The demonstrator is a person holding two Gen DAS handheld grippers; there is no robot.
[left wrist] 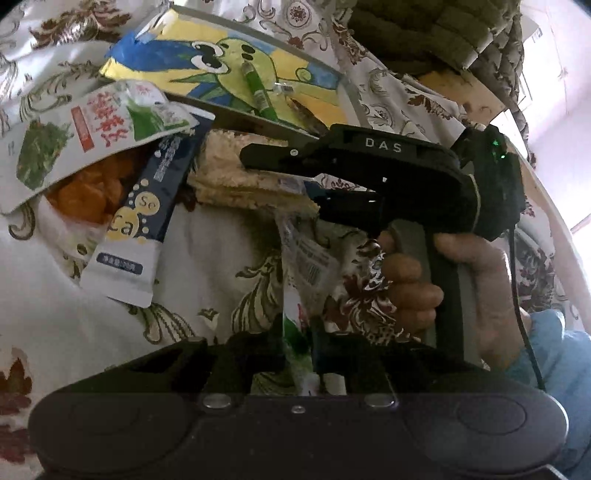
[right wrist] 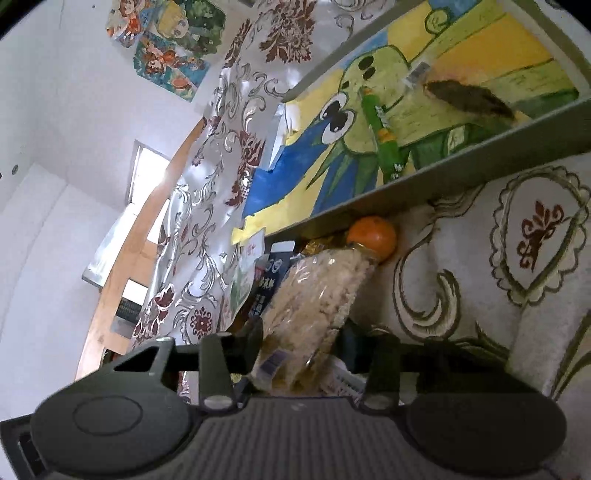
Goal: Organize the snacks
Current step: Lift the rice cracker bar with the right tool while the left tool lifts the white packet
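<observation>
In the left wrist view my left gripper (left wrist: 297, 343) is shut on the edge of a thin clear snack packet (left wrist: 301, 266) printed in green and white, which lies on the floral cloth. My right gripper (left wrist: 279, 175) comes in from the right, held by a hand (left wrist: 406, 280), with its fingers closed over a clear pack of pale rice crackers (left wrist: 225, 173). The right wrist view shows that cracker pack (right wrist: 314, 295) pinched between the fingers of the right gripper (right wrist: 303, 343). A seaweed packet (left wrist: 92, 122), a navy packet (left wrist: 147, 214) and an orange fruit (right wrist: 371, 236) lie beside it.
A grey tray (left wrist: 258, 123) with a painted cartoon bird on its floor holds a green stick packet (left wrist: 258, 88) and a brown piece (right wrist: 469, 98); its rim (right wrist: 443, 166) stands just behind the snack pile. Floral cloth (left wrist: 74, 314) covers the table. A knitted green cushion (left wrist: 424, 29) sits behind.
</observation>
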